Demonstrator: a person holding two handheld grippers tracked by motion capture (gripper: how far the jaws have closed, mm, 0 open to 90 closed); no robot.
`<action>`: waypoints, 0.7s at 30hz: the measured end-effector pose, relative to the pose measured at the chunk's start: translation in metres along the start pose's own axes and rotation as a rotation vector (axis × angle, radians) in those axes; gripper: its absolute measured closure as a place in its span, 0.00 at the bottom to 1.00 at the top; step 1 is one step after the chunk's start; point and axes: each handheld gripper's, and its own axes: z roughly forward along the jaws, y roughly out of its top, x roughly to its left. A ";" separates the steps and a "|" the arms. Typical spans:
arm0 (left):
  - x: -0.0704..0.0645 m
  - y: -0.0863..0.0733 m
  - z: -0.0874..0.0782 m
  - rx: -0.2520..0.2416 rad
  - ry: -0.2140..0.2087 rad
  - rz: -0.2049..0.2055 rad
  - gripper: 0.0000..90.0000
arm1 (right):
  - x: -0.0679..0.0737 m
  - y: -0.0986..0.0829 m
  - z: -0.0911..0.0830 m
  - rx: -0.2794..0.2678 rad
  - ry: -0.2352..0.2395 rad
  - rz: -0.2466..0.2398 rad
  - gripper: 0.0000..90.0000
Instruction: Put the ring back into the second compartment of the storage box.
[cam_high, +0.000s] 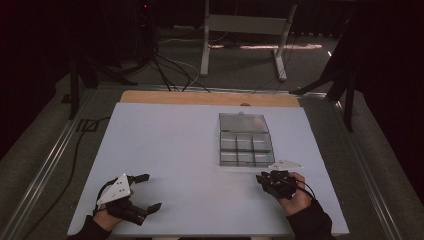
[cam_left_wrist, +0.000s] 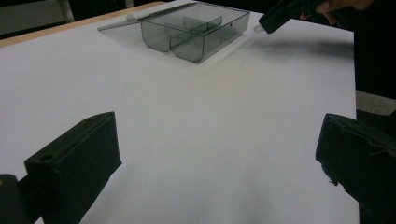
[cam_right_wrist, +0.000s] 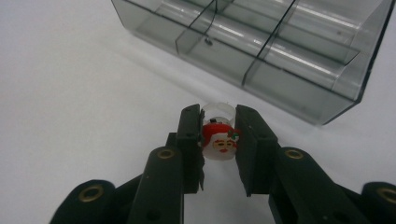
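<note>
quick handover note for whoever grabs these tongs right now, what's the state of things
Right tongs: shut on a small Santa-face ring, just short of the near wall of the smoky compartment box.
Left tongs: open, holding nothing, low over the white table on the left side, well away from the box.
Box: lid open and lying flat behind it; the compartments look empty.
Done: ring picked up.
Left: likely carry the ring over the near wall, drop it in a compartment, then perhaps close the lid.
</note>
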 end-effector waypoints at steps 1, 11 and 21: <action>0.000 0.000 0.000 -0.003 -0.001 -0.001 0.00 | 0.000 0.001 -0.001 -0.005 -0.002 -0.002 0.80; 0.001 0.000 0.000 0.000 -0.001 -0.003 0.00 | 0.003 0.013 -0.002 -0.021 -0.002 -0.014 0.80; 0.000 0.000 -0.001 -0.004 0.001 -0.003 0.00 | 0.007 0.024 0.000 -0.030 0.002 -0.029 0.80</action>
